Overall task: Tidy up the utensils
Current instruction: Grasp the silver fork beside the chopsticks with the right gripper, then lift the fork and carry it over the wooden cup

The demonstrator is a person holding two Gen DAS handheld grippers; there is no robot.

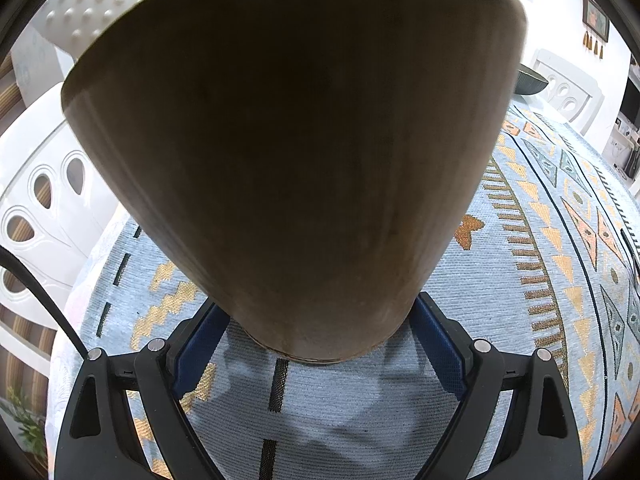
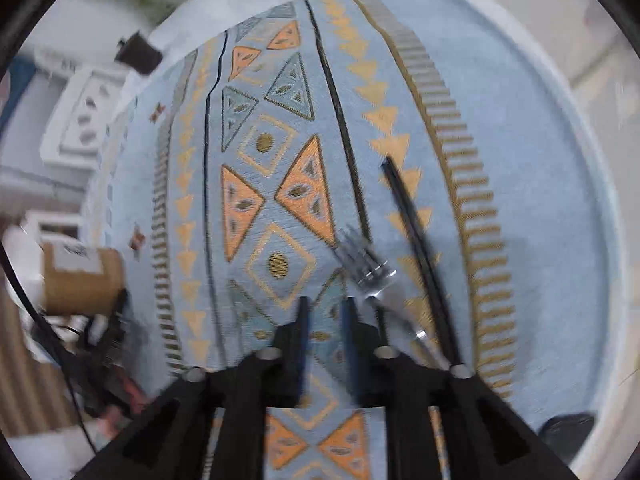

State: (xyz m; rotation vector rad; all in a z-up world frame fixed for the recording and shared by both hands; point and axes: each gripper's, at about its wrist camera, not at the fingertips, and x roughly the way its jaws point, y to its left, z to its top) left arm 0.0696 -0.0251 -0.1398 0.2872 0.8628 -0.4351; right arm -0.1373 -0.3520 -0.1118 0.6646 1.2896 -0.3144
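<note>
Left wrist view: the left gripper (image 1: 320,340) clasped a tan, tapering utensil holder (image 1: 296,152) near its base, the blue pads (image 1: 200,344) pressing against either side of the wall. The holder filled most of the view, widening away from the camera, its base just above or on the desk (image 1: 500,280); which of the two could not be told. The desk carried a pale blue woven cloth (image 1: 360,408) with orange and gold geometric motifs. White plastic chairs (image 1: 44,200) stood at the left edge, and a dark bowl (image 1: 530,80) sat at the far right end of the desk.

Right wrist view (motion-blurred): at far left, the same tan holder (image 2: 82,280) appeared beside the desk edge, with dark gripper parts below it. At centre, the right gripper (image 2: 326,320) pointed steeply down at the cloth (image 2: 272,160), its jaws narrowly parted with nothing between them. Just to the right of its fingers lay a metal fork (image 2: 368,268) on the cloth, tines toward the far side. Right of the fork, close alongside it, lay a thin black stick-like utensil (image 2: 416,232), its type unclear.
</note>
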